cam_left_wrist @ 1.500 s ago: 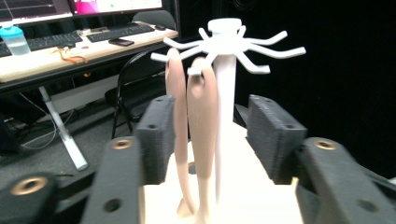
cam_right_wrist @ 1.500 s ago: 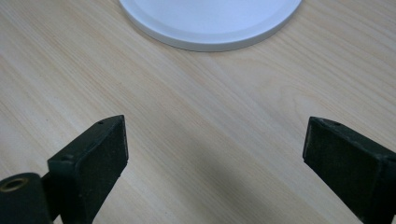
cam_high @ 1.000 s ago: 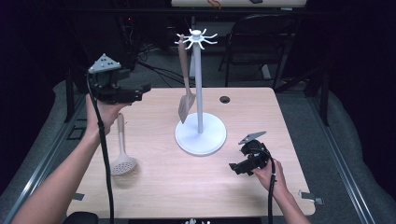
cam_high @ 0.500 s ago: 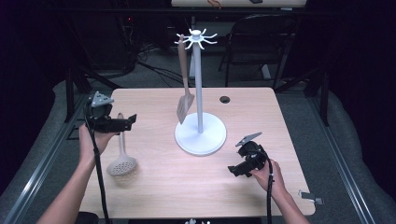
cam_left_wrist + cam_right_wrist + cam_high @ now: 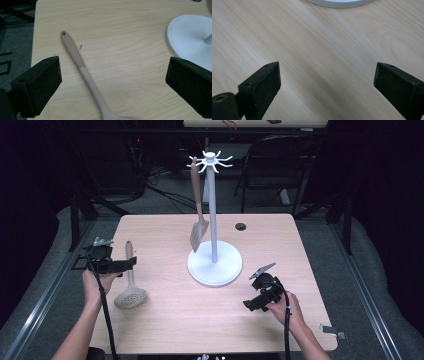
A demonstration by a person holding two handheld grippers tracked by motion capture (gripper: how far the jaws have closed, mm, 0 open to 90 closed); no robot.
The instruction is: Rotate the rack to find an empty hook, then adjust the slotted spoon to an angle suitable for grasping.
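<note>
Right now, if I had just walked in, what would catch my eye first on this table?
Probably the tall white stand at the table's middle, with hooks spread at its top and a spatula hanging from one. Next, the slotted spoon lying flat near the left edge, with the left hand-held gripper at its handle, jaws open. The right hand-held gripper sits open near the stand's base.

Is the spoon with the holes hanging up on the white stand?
No, the slotted spoon lies flat on the table, while a spatula hangs from the white stand.
</note>
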